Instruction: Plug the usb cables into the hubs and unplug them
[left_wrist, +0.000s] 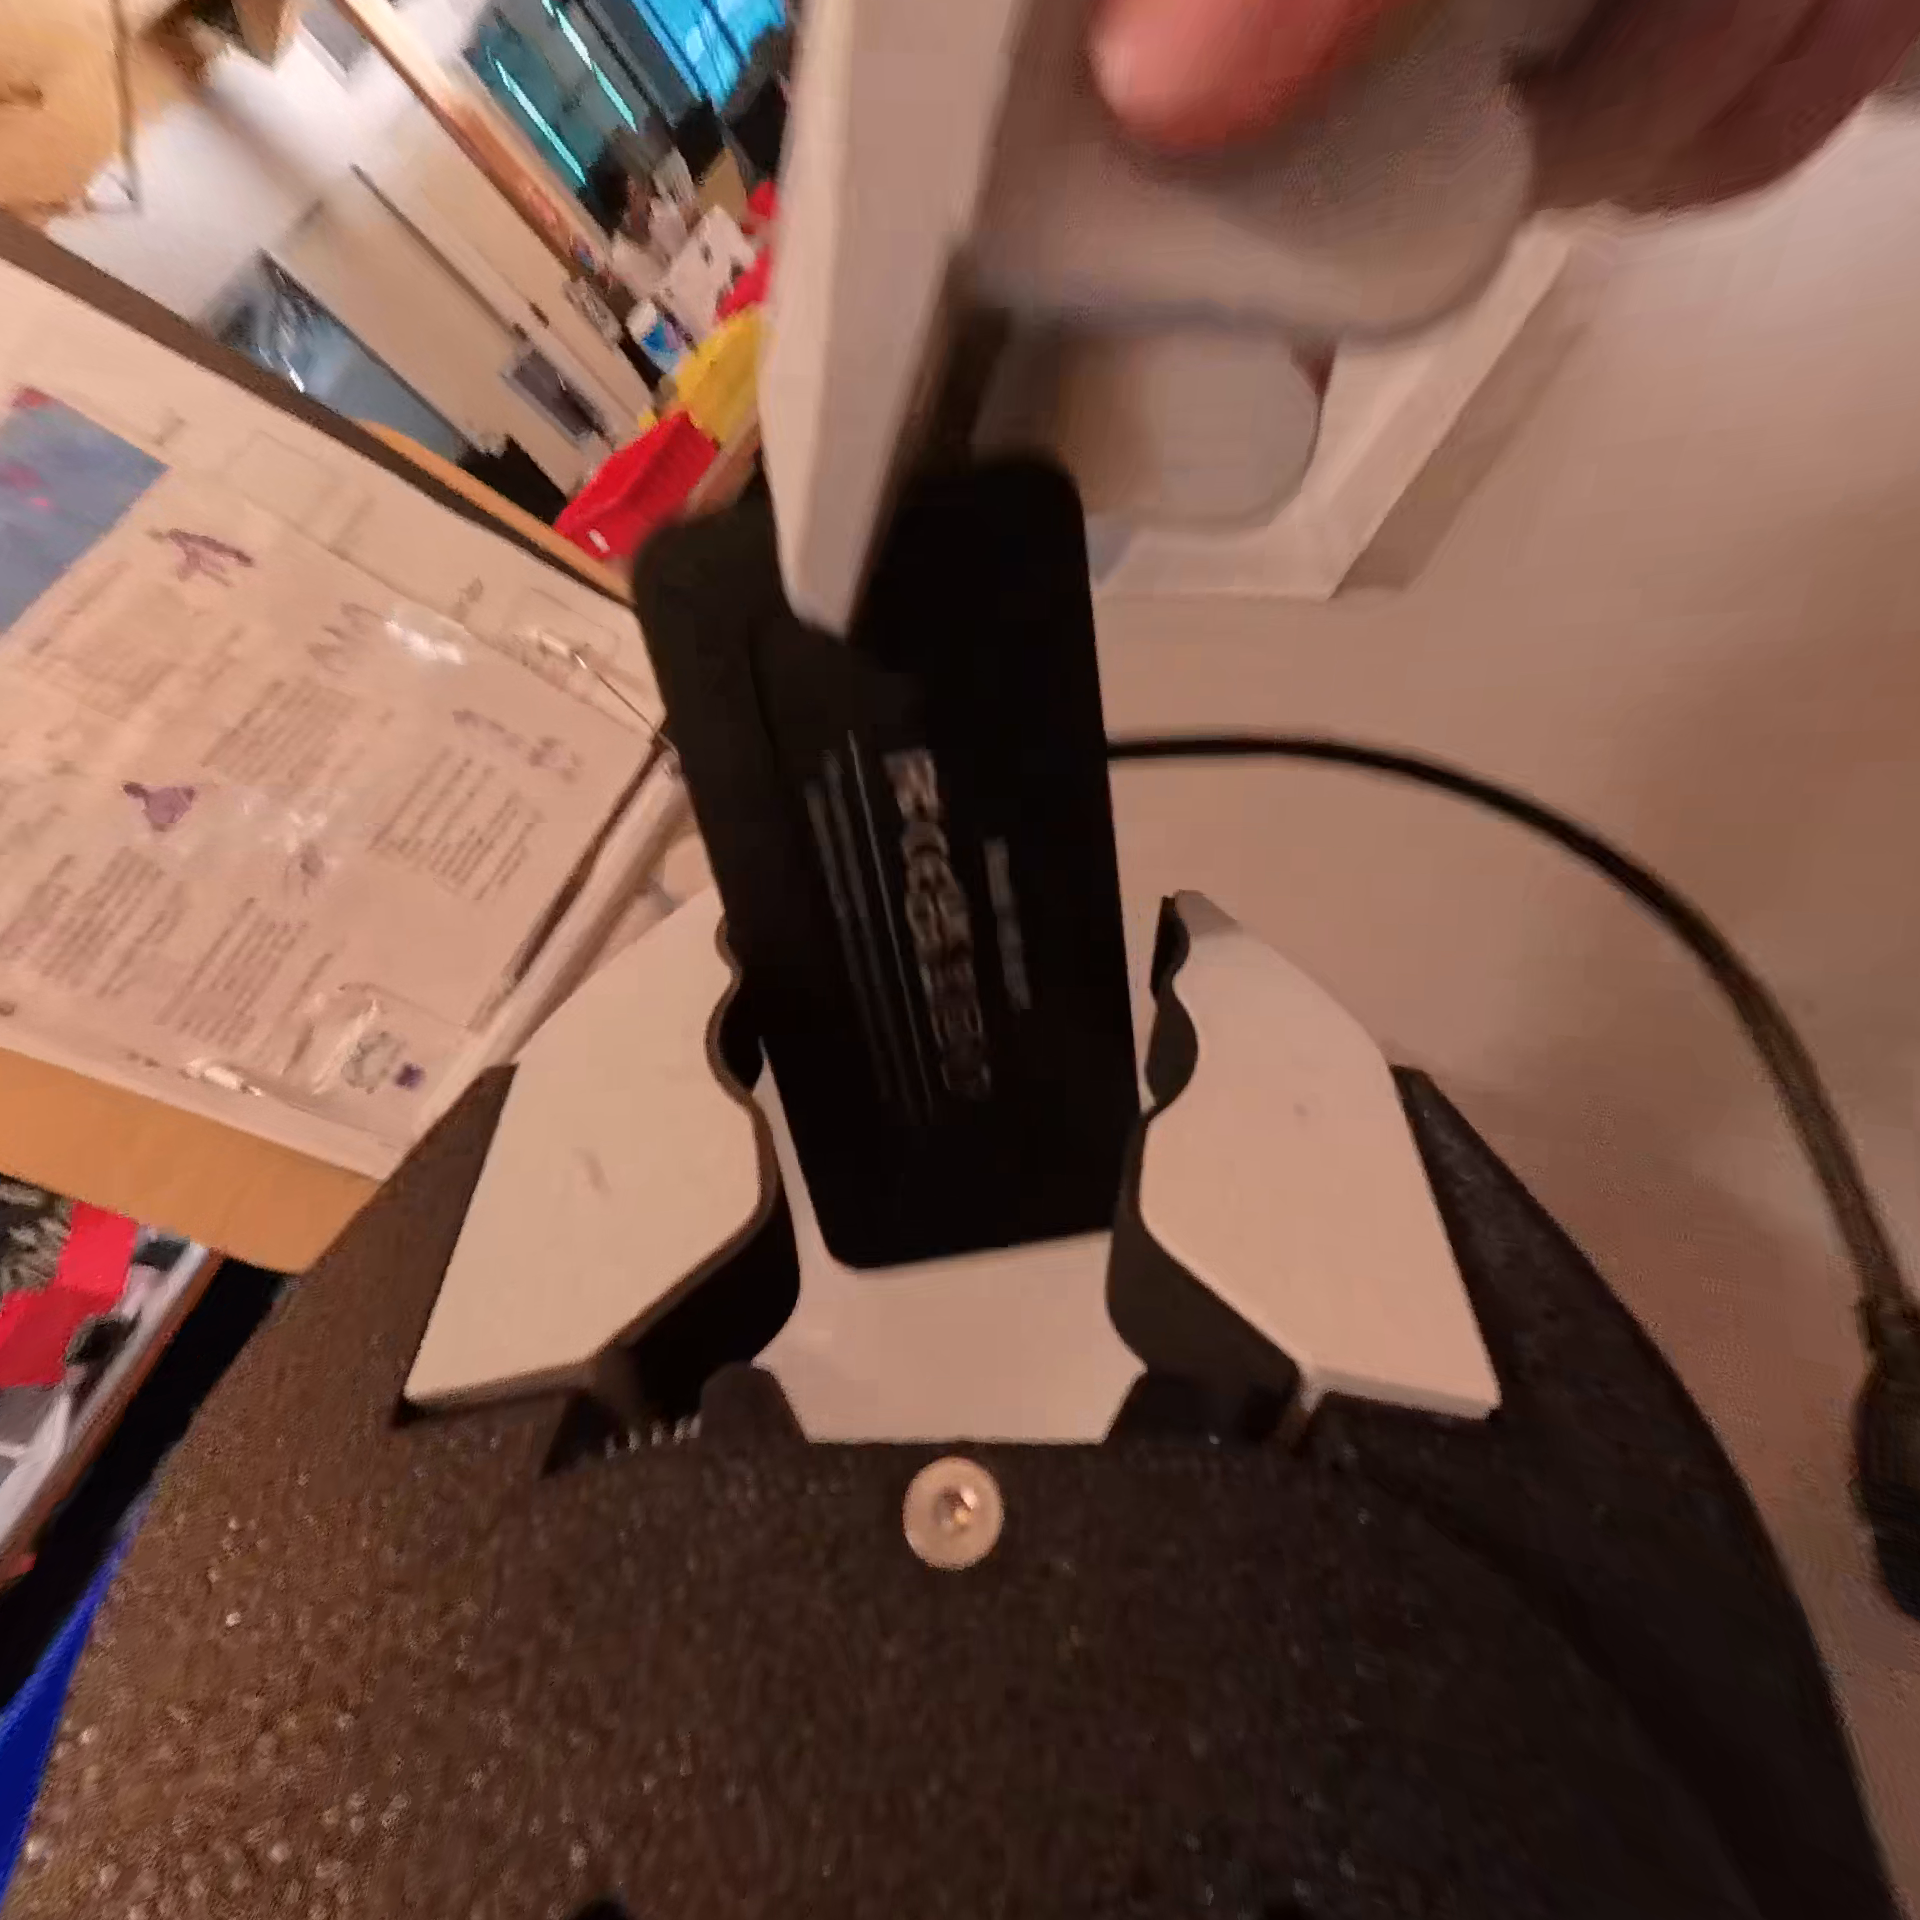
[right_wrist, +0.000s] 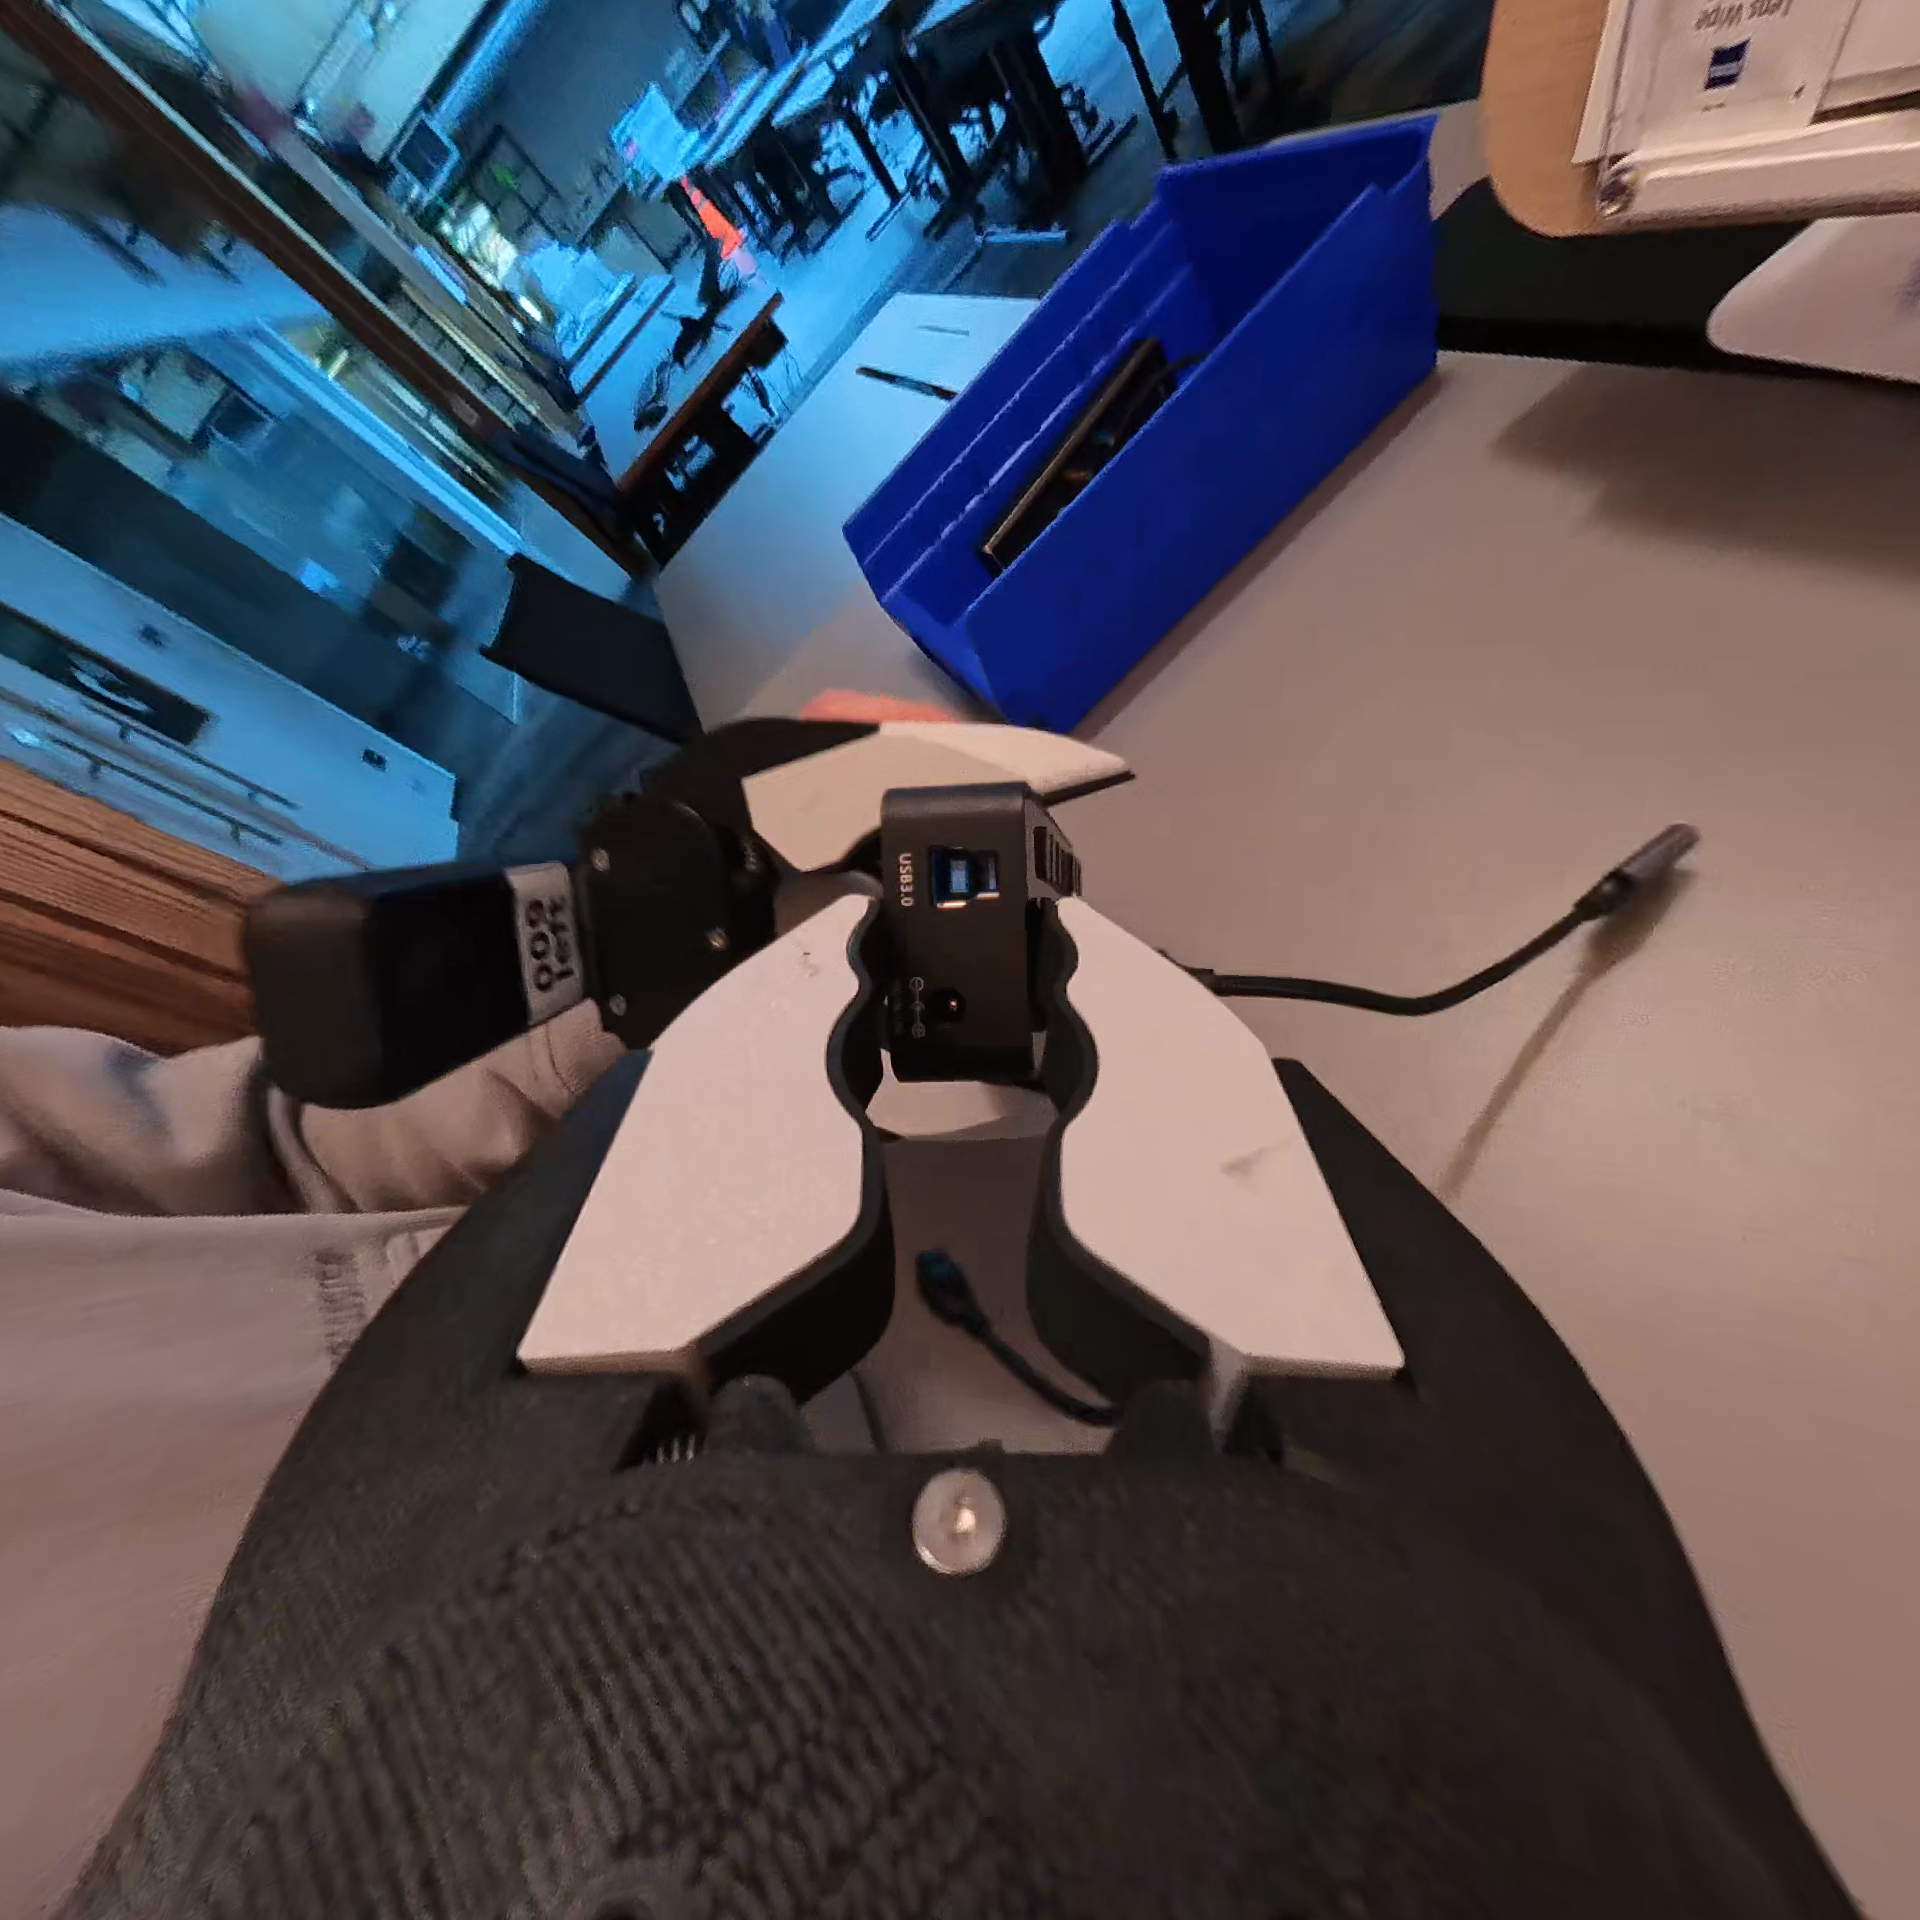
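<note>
Both tools clamped on one black hub (right_wrist: 961, 935): left tool (left_wrist: 940, 997) along its sides, right tool (right_wrist: 956, 966) at its port end; cable (right_wrist: 1434, 987) loose on counter (right_wrist: 1558, 727).

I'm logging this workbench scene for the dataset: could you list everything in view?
Black rectangular USB hub: one, black, held off the table between both grippers.
Black cable with plug: one, black, lying on the grey table, unplugged.
Blue plastic bin: one, blue, far side of table, dark flat item inside.
Printed paper sheets: several, white, left on a board.
Red and yellow bins: several, background.
Left hand-held gripper: shut on hub.
Right hand-held gripper: shut on hub.
</note>
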